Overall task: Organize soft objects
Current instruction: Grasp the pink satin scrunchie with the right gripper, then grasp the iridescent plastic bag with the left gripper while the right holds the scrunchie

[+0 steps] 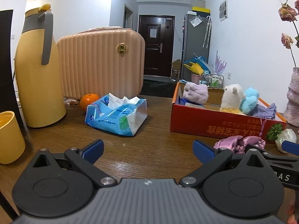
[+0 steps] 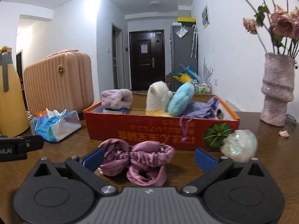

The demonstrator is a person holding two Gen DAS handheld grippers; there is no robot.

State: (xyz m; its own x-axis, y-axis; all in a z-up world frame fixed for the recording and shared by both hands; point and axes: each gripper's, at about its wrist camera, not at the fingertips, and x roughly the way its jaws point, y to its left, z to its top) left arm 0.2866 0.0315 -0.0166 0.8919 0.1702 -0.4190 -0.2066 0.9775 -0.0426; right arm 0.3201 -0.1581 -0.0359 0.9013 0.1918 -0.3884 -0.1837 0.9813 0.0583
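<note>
Poised wide open and empty, the right gripper (image 2: 148, 156) straddles a crumpled mauve satin scrunchie (image 2: 135, 161) lying before the red cardboard box (image 2: 142, 128); slippery folds could slide free. The left gripper (image 1: 148, 149), equally spread, holds nothing.

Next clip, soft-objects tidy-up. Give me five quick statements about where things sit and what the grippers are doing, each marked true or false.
1. The right gripper is open, with the pink satin scrunchie lying between its fingers. True.
2. The left gripper is clamped on the tissue pack. False: it is open and holds nothing; the pack lies farther off on the table.
3. The white plush toy is inside the red box. True.
4. The scrunchie is already in the box. False: it lies on the table in front of it.
5. The orange sits in the box. False: it is on the table by the pink suitcase.
</note>
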